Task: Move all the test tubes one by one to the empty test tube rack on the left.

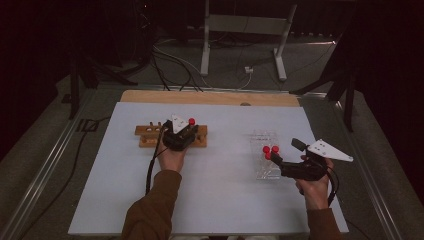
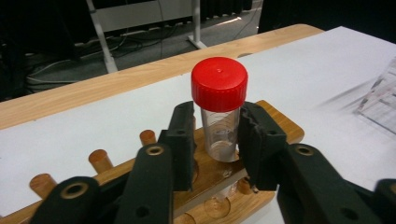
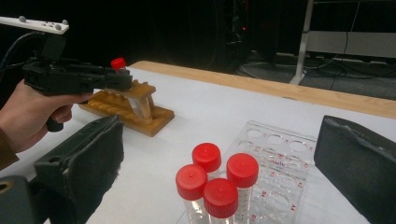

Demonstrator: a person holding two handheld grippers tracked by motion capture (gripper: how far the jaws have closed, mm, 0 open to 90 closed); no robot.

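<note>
Left gripper view shows our left gripper (image 2: 219, 140) pinching a red-capped tube (image 2: 219, 107) over the wooden rack (image 2: 275, 126); our right gripper's (image 3: 219, 168) fingers (image 3: 88, 154) stand spread.

White tabletop (image 1: 210, 200) edged by a wooden strip (image 1: 210, 97), metal stand legs (image 1: 280, 55) and loose cables (image 1: 175, 65) on grey floor beyond

We're looking at pretty dim footage here. The room behind is going almost black, while the white table sheet (image 1: 215, 200) is catching most of the light from overhead. Shadows are staying soft and faint. In the left gripper view the clear rack (image 2: 380, 100) at the edge is smearing into blur, and the near jaws are looking soft.
</note>
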